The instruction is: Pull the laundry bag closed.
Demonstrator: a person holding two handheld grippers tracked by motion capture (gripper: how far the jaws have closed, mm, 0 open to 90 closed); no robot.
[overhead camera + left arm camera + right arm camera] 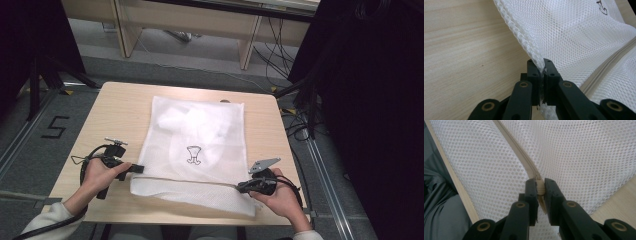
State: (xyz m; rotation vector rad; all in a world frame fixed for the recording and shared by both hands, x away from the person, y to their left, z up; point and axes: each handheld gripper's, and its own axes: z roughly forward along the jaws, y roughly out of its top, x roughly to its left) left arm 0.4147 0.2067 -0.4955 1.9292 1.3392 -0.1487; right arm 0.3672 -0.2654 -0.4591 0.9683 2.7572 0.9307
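two grips on the mesh bag, and the zipper may stick

the white mesh laundry bag (197,145) lies flat in the middle of the wooden table (107,112), its zipper (510,142) running along the near side. the left gripper (542,65) has its jaws pressed together on the seamed left edge of the bag. the right gripper (539,187) is closed on the zipper pull (540,188) at the right end.

the risk i see: if the right hand drags the pull while the left corner is held too softly, the mesh can bunch and follow the slider, or the thin edge can slip out. mesh could also be caught in the zipper teeth.

hard to make out: what the pale shapes (192,120) inside the bag are, and what the small dark drawing (194,154) shows. whether the zipper is now fully shut, i cannot tell.
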